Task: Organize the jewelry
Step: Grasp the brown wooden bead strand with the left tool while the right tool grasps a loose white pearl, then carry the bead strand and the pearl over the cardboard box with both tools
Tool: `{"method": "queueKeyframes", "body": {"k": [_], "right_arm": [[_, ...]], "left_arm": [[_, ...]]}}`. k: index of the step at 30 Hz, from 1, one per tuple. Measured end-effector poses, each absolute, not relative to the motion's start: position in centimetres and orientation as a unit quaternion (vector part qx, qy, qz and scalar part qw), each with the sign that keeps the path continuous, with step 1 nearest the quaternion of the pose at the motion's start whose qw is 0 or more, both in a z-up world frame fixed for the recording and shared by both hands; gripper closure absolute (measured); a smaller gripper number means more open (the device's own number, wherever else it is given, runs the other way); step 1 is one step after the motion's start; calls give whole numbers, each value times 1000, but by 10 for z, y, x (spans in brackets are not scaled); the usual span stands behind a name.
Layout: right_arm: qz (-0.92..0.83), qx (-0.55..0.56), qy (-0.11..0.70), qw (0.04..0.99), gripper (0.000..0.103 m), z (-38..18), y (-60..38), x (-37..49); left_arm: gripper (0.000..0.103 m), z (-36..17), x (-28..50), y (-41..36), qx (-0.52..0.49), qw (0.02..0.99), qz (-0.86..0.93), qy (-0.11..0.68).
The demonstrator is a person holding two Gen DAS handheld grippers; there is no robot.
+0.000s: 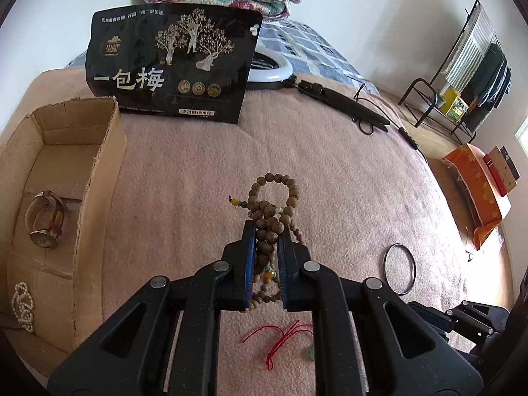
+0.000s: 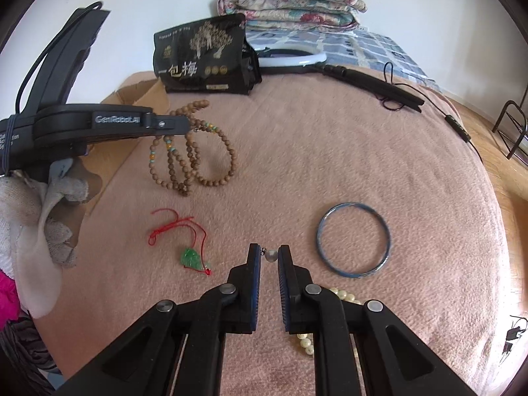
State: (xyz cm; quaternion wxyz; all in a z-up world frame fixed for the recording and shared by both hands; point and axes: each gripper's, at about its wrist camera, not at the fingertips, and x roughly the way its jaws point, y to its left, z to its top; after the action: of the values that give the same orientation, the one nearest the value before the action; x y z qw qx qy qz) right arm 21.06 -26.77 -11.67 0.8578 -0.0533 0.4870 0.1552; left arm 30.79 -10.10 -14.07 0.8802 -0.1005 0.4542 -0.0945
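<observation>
Left gripper [image 1: 267,231] points steeply down, jaws clamped tight. Right gripper [image 2: 269,254] angles down too, jaws nearly closed.

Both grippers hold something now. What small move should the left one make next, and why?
Probably carry the wooden bead string sideways to the cardboard box and lower it in. The left gripper is shut on the beads, which hang clear of the pink blanket, and the box already holds a watch and a pearl strand.

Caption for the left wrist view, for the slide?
Left gripper shut on wooden bead necklace, cardboard box beside it.
</observation>
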Motion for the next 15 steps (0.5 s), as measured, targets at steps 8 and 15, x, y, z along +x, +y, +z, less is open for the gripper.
{"method": "queueKeyframes", "body": {"k": [8, 15], "right_arm": [[144, -35, 464, 874, 95, -87, -273, 205], [141, -21, 442, 886, 95, -62, -265, 199]], "left_arm": [[93, -99, 289, -84, -118, 894, -110, 418], [93, -69, 274, -62, -126, 903, -116, 394]]}}
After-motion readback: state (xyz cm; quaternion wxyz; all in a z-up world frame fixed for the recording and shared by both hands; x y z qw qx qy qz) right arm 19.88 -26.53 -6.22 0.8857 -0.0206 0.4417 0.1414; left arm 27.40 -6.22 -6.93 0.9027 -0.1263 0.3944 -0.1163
